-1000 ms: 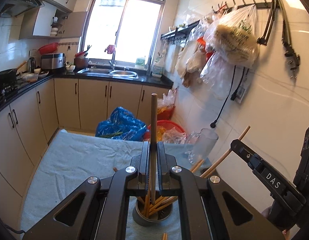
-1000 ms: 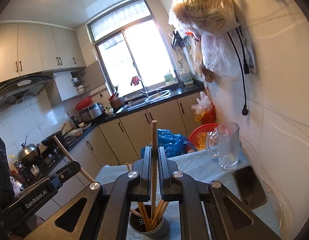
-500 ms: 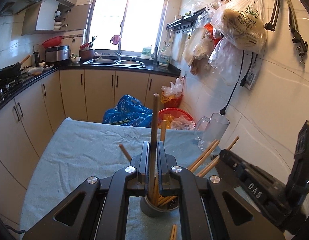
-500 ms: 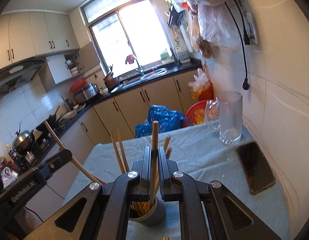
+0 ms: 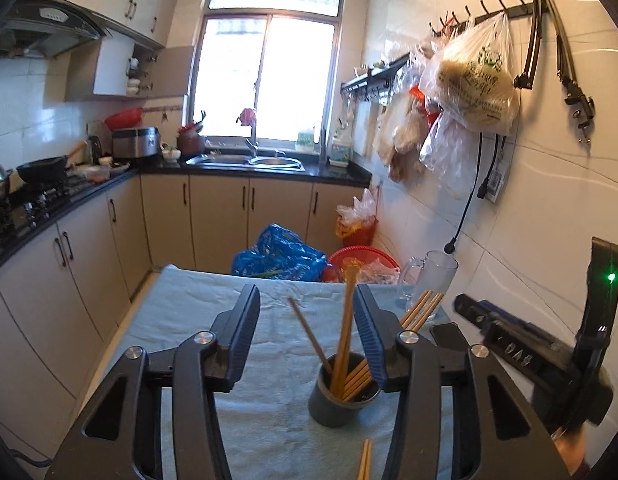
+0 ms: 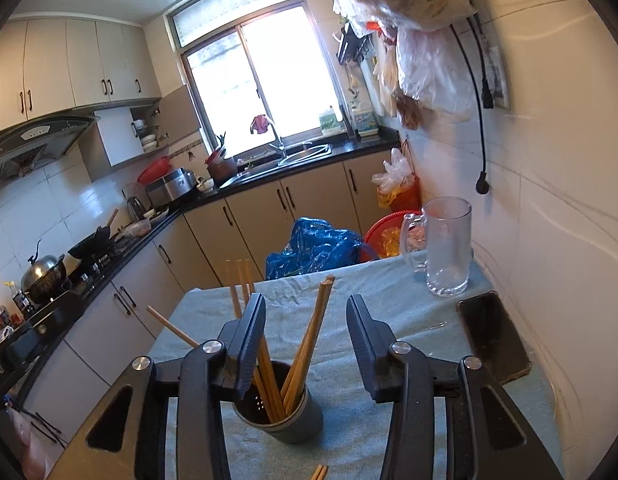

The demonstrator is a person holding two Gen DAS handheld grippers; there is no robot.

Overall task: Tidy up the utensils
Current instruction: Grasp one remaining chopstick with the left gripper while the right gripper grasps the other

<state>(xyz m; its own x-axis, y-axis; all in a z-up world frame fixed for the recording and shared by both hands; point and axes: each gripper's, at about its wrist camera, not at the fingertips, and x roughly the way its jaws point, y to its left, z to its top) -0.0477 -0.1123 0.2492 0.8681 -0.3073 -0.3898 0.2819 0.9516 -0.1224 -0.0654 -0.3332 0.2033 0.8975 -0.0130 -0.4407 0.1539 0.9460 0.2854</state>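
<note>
A grey utensil cup (image 5: 341,398) (image 6: 281,410) stands on the blue-grey cloth (image 5: 189,320) and holds several wooden chopsticks (image 5: 345,332) (image 6: 307,340). My left gripper (image 5: 307,314) is open and empty, just above and behind the cup. My right gripper (image 6: 305,320) is open and empty, above the cup with the chopsticks standing between its fingers. A loose pair of chopsticks (image 5: 365,462) (image 6: 319,473) lies on the cloth in front of the cup. The right gripper's body (image 5: 521,354) shows at the right of the left wrist view.
A glass mug (image 6: 445,244) (image 5: 427,276) stands at the table's far right corner by the tiled wall. A black phone (image 6: 493,336) lies near it. Bags (image 5: 469,76) hang on the wall. Blue bag (image 6: 317,248) and red basket (image 5: 363,256) sit beyond the table.
Both grippers opened and let go of their chopsticks, which now stand in the cup. Both grippers drew back and up from the cup.
</note>
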